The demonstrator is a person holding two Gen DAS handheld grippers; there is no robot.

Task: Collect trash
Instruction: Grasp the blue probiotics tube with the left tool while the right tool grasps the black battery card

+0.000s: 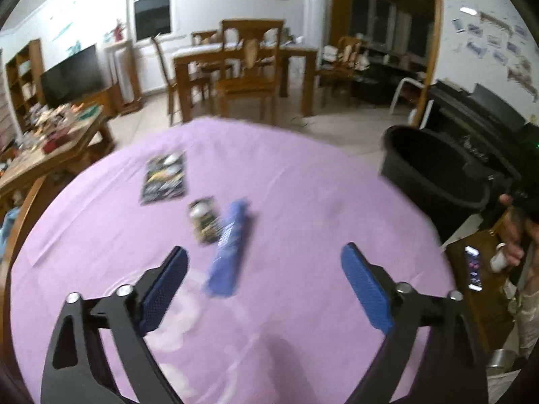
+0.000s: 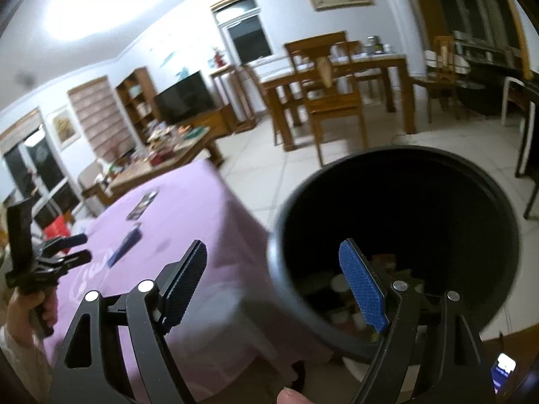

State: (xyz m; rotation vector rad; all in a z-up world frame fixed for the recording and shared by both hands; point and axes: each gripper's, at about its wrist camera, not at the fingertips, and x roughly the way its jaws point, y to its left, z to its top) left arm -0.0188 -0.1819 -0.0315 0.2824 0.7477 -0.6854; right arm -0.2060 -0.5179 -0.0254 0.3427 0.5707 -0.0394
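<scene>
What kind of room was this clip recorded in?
Most likely a home living and dining room: a flat-screen television on a wooden stand, a wooden dining table with chairs, and a cluttered coffee table beside the purple-clothed table.

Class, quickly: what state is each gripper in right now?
Left gripper: open, empty, above the purple table.
Right gripper: open, empty, by the black bin.
</scene>
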